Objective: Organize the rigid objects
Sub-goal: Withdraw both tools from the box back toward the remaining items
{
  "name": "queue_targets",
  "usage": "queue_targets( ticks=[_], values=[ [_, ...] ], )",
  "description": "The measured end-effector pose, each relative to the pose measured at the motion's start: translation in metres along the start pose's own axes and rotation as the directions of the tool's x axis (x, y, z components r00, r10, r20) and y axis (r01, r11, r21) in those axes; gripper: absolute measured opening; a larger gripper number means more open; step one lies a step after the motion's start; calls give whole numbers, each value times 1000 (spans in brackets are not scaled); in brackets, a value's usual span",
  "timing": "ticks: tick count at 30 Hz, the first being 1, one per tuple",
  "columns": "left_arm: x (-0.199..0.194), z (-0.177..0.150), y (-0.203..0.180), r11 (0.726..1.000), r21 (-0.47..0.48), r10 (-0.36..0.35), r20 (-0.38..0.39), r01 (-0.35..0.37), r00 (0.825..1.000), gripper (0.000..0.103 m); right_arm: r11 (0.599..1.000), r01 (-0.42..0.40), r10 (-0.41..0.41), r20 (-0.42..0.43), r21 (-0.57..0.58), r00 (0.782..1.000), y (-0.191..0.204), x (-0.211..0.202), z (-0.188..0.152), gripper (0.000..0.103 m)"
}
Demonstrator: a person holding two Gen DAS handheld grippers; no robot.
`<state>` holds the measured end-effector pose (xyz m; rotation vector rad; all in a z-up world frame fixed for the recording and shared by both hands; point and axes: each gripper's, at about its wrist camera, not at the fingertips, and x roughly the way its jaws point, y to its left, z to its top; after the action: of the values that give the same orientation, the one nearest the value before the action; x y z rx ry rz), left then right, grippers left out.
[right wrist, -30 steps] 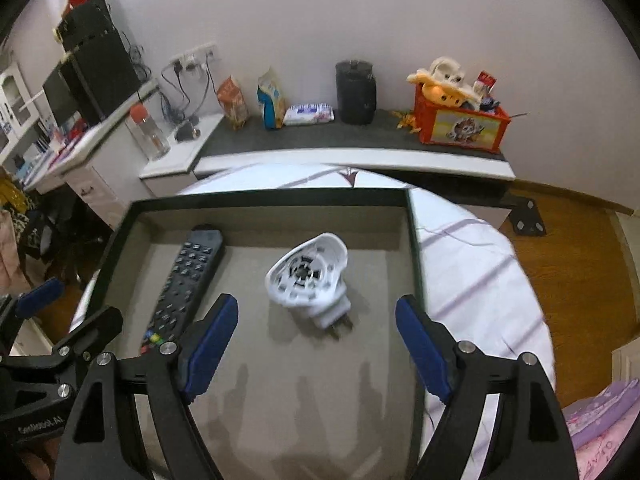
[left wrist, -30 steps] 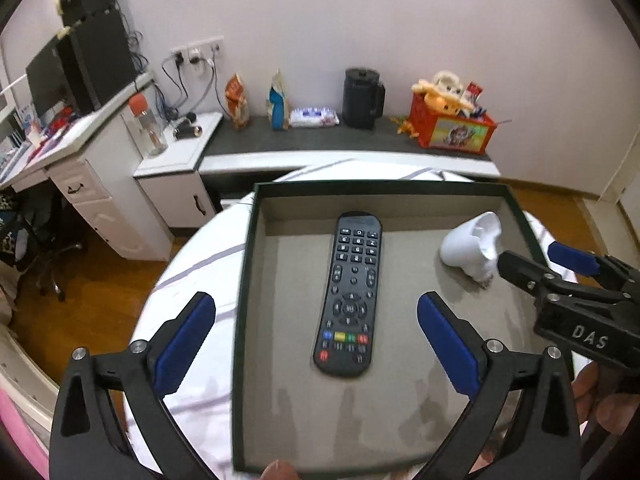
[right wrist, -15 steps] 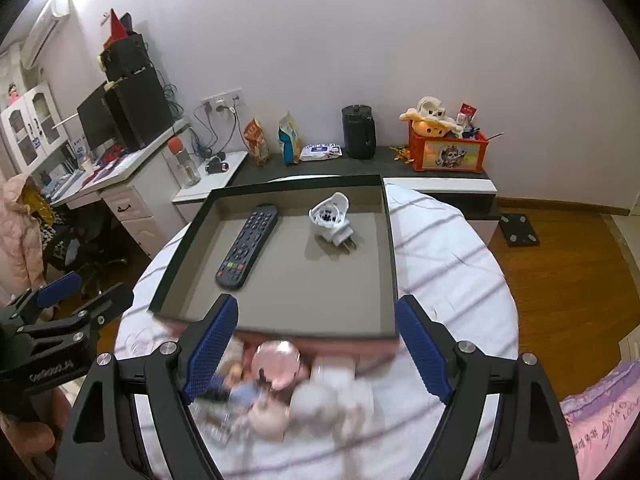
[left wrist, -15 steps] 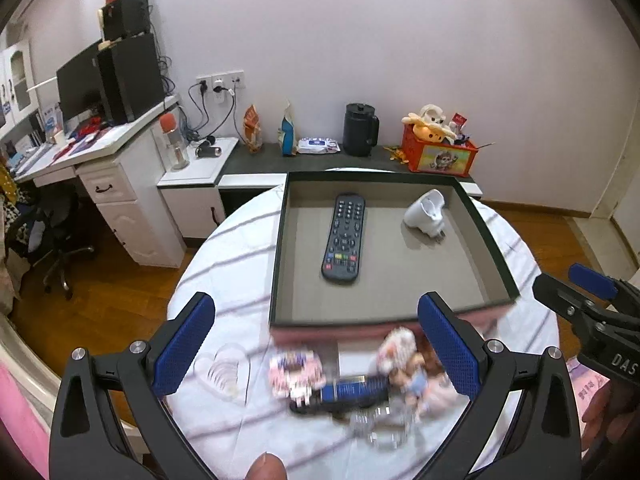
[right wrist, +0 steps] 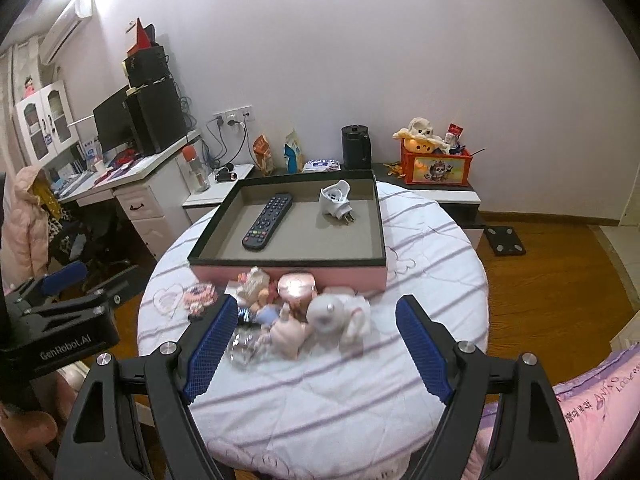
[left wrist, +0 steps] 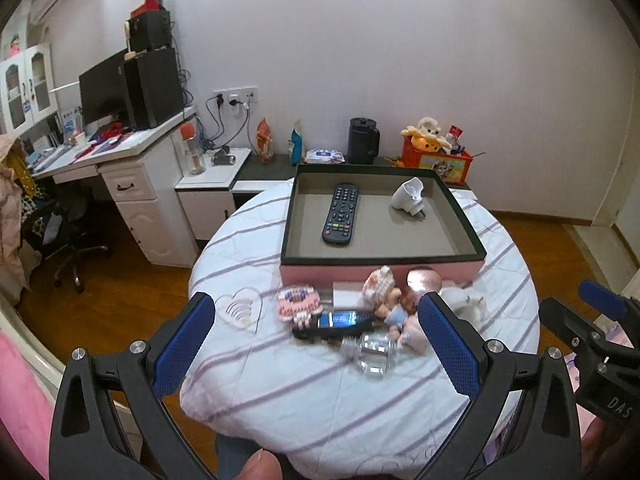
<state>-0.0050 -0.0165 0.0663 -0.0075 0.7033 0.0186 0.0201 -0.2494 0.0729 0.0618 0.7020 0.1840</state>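
Note:
A pink box (left wrist: pixel 380 270) with a dark rim stands on the round table and holds a black remote (left wrist: pixel 341 213) and a white plug adapter (left wrist: pixel 407 195); both also show in the right wrist view, the remote (right wrist: pixel 267 221) left of the adapter (right wrist: pixel 335 200). In front of the box lies a pile of small things: a pink bead block (left wrist: pixel 299 305), a dark device with a lit screen (left wrist: pixel 336 322), dolls (left wrist: pixel 394 314), a clear glass bottle (left wrist: pixel 370 354), a white round toy (right wrist: pixel 330 314). My left gripper (left wrist: pixel 316 350) and right gripper (right wrist: pixel 316 352) are both open and empty, held back above the table's near edge.
The table (left wrist: pixel 320 408) has a white striped cloth. A clear heart-shaped dish (left wrist: pixel 239 310) lies left of the pile. A white desk (left wrist: pixel 132 168) with monitor and a low shelf (left wrist: pixel 360 162) with a kettle and toy crate stand behind. Wooden floor surrounds the table.
Both grippers have pulled back and up from inside the box to the table's near side. The pile in front of the box has come into view. Both stay open.

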Motion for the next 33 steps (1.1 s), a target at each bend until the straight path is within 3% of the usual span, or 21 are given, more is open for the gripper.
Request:
queue_targets(
  ticks=[9,33],
  values=[
    [-17,-24,5,1000,-18,1,-11,-1,1000,102,1000,0,0,-19,8,1000,1,-9,-24,83],
    [-17,-38,13,999,-45,6,-31,-7,1000,102,1000,5,-5,-24,0,1000,7,-13,-29,83]
  ],
)
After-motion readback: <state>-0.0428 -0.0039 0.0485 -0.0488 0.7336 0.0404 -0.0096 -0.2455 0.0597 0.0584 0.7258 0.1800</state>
